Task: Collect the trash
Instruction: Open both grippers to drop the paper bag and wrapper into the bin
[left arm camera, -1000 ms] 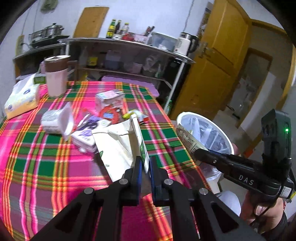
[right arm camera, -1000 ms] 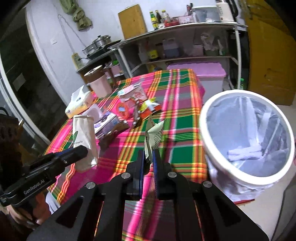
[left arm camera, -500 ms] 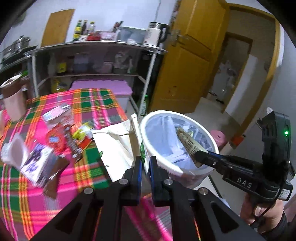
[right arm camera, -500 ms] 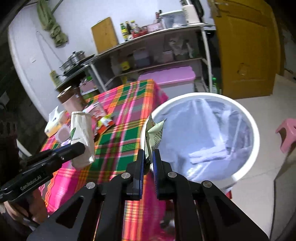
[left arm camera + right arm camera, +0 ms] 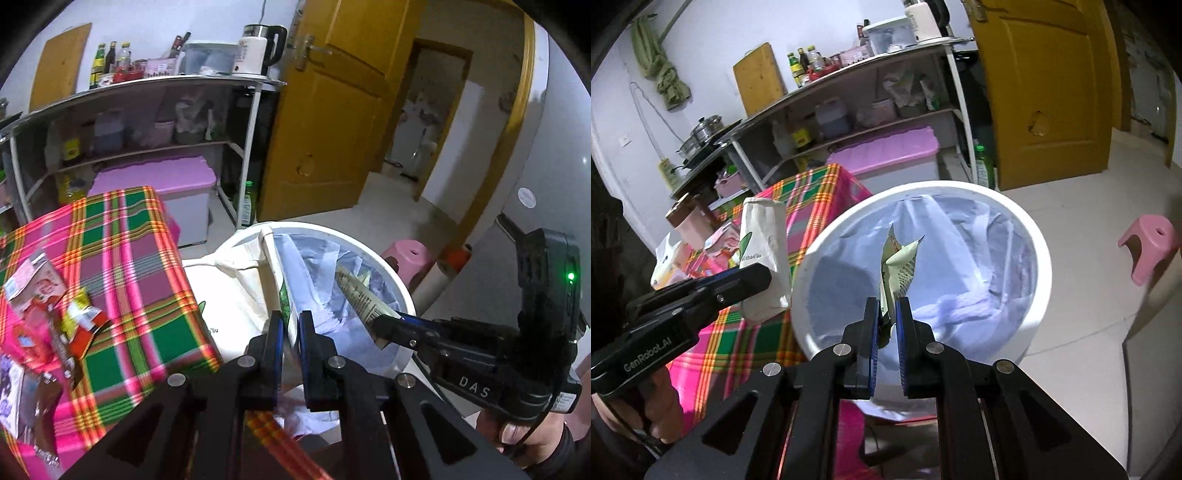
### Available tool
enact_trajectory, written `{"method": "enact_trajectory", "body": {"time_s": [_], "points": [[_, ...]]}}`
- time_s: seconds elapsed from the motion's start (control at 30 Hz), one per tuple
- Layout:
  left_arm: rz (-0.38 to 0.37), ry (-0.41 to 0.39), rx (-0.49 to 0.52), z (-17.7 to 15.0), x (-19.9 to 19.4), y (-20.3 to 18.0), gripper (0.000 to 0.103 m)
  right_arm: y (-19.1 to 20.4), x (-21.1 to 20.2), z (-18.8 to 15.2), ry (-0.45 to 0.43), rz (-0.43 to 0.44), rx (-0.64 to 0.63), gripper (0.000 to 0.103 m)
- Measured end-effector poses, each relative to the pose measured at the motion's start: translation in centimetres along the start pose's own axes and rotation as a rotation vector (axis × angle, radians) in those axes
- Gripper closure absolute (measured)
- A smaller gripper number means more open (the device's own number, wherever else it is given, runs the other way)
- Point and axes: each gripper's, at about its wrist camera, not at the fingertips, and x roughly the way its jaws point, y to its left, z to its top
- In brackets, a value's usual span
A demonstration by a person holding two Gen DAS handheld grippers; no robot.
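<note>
Both pairs of jaws are clamped tight: the left gripper [image 5: 290, 325] pinches a white paper bag [image 5: 240, 291] at the edge of the white bin [image 5: 1039, 266], beside the plaid-covered table [image 5: 129, 236]. Meanwhile the right gripper [image 5: 886, 314] holds a crumpled green wrapper [image 5: 899, 269] directly over the bin's plastic liner [image 5: 960, 236]

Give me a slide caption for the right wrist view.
Right tool shut on a green wrapper, held over the white lined bin.
</note>
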Motion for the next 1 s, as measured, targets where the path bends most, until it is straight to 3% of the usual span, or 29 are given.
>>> {"method": "enact_trajectory", "body": {"time_s": [0.4, 0.6, 1.0], "points": [[-0.028, 0.038, -0.004, 0.8, 3.4, 0.0, 0.092, -1.5, 1.0, 0.6, 0.010, -0.053, 0.014, 0.091], [-0.047, 0.021, -0.003, 0.8, 3.0, -0.2, 0.077, -1.5, 1.0, 0.8, 0.002, -0.070, 0.014, 0.080], [-0.048, -0.011, -0.031, 0.7, 0.7, 0.2, 0.077, -0.1, -0.3, 0.9, -0.033, -0.079, -0.024, 0.076]]}}
